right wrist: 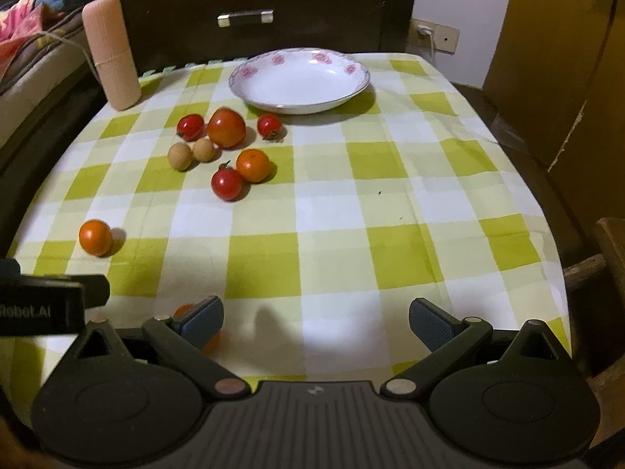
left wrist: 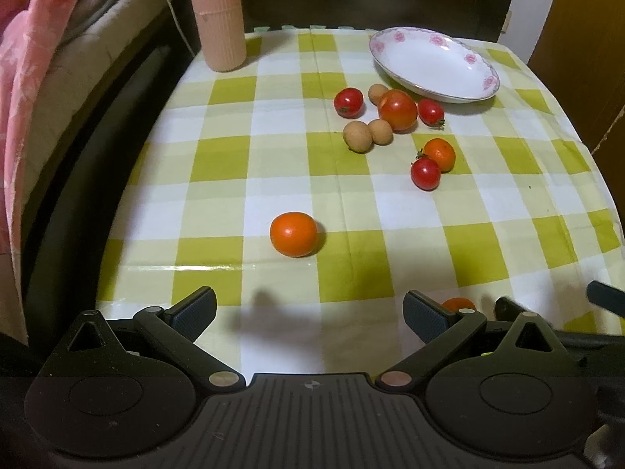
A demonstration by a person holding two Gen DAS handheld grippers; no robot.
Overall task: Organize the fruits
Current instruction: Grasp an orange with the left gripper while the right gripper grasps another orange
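The plate (right wrist: pixel 299 78), white with pink flowers on its rim, sits at the far side of the surface (right wrist: pixel 390 203), which is covered by a green and white checked cloth. Nothing lies in the plate.

Just in front of the plate, toward its left, is a cluster of fruit. The big tomato (right wrist: pixel 226 128) is nearest the plate, with a small red tomato (right wrist: pixel 190 126) on its left and another small red tomato (right wrist: pixel 269 126) on its right. Two round brown fruits (right wrist: pixel 192 154) touch each other just in front of the big tomato; the left wrist view shows a third brown fruit (left wrist: pixel 377 93) tucked behind the big tomato, on the plate's side. A little nearer the cameras, an orange fruit (right wrist: pixel 253 165) touches a cherry tomato (right wrist: pixel 226 183).

Well apart from the plate, far to its front left, a lone orange fruit (left wrist: pixel 293 233) lies by itself. One more orange fruit (right wrist: pixel 195 326) shows partly behind the fingers at the near edge.

A tall pink ribbed cylinder (right wrist: pixel 111 52) stands upright well to the left of the plate, at the far corner.

The left gripper (left wrist: pixel 309 314) has its fingers spread wide and holds nothing. The right gripper (right wrist: pixel 316 322) is likewise released, with nothing between its fingers.
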